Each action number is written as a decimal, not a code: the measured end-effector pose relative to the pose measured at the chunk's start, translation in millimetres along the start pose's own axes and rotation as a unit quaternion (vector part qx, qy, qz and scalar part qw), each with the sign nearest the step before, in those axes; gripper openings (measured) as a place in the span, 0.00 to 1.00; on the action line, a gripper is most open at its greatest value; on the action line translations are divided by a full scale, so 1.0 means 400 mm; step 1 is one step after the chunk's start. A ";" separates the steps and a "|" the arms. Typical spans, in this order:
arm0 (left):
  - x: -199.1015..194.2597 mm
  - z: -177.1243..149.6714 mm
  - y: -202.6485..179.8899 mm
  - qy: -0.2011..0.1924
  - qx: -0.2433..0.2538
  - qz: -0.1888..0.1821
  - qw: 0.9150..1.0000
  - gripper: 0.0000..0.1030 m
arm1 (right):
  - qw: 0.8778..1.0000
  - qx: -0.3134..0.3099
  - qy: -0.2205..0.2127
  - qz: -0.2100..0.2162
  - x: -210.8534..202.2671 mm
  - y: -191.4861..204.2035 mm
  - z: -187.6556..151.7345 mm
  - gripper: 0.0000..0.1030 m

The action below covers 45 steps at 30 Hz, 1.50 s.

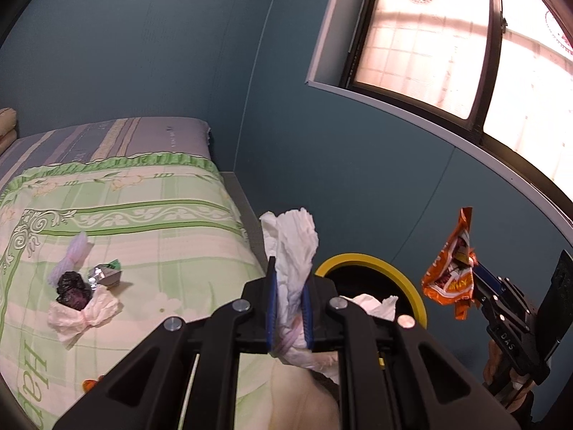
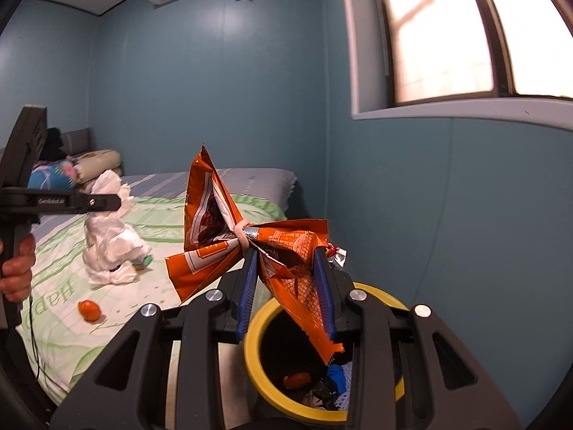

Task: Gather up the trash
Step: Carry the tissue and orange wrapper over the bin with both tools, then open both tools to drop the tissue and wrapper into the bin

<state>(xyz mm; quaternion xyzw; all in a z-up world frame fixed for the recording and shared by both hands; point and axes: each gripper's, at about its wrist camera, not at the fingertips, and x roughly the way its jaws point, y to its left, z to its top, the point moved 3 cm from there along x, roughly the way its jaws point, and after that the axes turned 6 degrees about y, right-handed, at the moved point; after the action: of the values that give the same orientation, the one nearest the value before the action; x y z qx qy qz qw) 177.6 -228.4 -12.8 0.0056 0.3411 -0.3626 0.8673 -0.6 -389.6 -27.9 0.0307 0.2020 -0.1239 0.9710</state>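
Nearest the left wrist camera, the left gripper (image 1: 289, 308) stood clamped on a crumpled white tissue (image 1: 292, 247), its blue pads pinching the wad at its waist so the upper part fanned out above the fingers and the lower bunch hung beneath. Just beyond and to the right sat the bin (image 1: 412, 279), round and yellow-rimmed, dark inside, with white paper already lying in its mouth. It stood in the narrow strip between the bed (image 1: 161, 193) edge and the blue wall (image 1: 322, 143), close under the window (image 1: 429, 53) sill.

The right gripper (image 2: 286, 286) was closed on an orange snack bag (image 2: 293, 251), twisted and tied at the middle with a pale band, one half flaring up to the left, the other trapped between the blue pads and hanging over the bin's opening. Inside the bin lay an orange piece, something blue and dark scraps.

On the green-patterned bedcover more litter waited well apart from the bin: a white tissue heap with a dark lump (image 1: 73, 290), a crumpled foil wrapper (image 1: 105, 273) and a small orange thing (image 2: 89, 311) near the bed's near edge.
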 end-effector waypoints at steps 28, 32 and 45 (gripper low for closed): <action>0.311 -0.042 -0.186 0.078 0.040 -0.046 0.995 0.10 | 0.986 0.116 0.089 -0.082 0.146 -0.214 -0.069 0.29; 0.352 -0.058 -0.203 0.091 0.050 -0.038 0.994 0.10 | 0.983 0.123 0.103 -0.094 0.170 -0.229 -0.081 0.30; 0.453 -0.100 -0.266 0.121 0.078 -0.042 0.989 0.11 | 0.972 0.142 0.140 -0.120 0.243 -0.279 -0.113 0.31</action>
<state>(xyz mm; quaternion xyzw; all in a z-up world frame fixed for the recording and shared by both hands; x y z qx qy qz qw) 178.1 -409.8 -126.2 0.1021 0.4141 -0.4209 0.8006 39.8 -514.7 -109.3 0.1613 0.3186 -0.2612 0.8968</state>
